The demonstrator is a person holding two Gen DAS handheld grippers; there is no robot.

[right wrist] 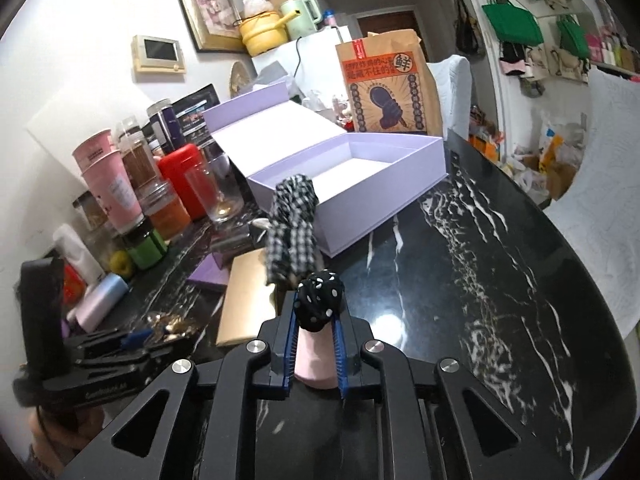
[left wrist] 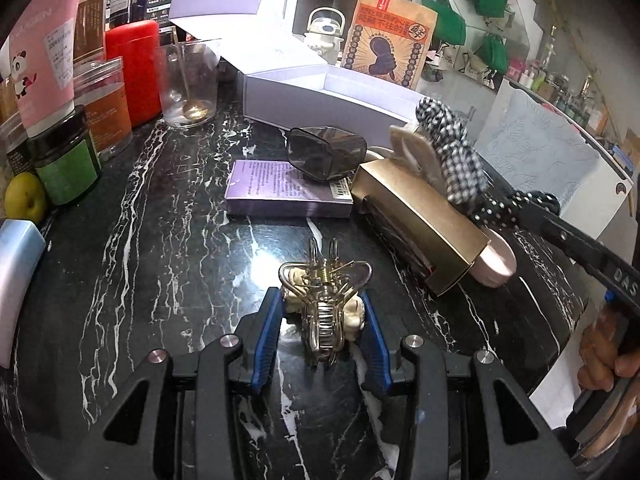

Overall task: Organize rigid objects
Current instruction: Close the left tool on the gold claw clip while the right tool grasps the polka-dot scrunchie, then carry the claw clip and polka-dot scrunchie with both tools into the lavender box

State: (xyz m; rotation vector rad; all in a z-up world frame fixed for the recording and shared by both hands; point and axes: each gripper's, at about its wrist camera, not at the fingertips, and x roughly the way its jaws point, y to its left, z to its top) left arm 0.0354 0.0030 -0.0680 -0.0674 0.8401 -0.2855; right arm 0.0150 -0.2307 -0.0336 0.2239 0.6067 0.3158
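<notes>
My left gripper (left wrist: 322, 296) is shut on a gold wire hair claw (left wrist: 324, 304) with cream trim, just above the black marble table (left wrist: 160, 240). My right gripper (right wrist: 318, 308) is shut on a black polka-dot fabric piece (right wrist: 320, 292) that joins a black-and-white checked fabric (right wrist: 294, 220). Under its jaws shows a pink piece (right wrist: 314, 364). In the left wrist view that checked fabric (left wrist: 448, 148) drapes over a gold box (left wrist: 420, 216). An open lilac box (right wrist: 352, 176) stands behind, with nothing visible inside.
A small purple box (left wrist: 280, 192) carries a smoky clear hair claw (left wrist: 326, 152). Jars, a red canister (left wrist: 134, 64) and a glass with a spoon (left wrist: 188, 84) crowd the left. A paper bag (left wrist: 388, 36) stands behind. The table's curved edge (right wrist: 580, 264) runs along the right.
</notes>
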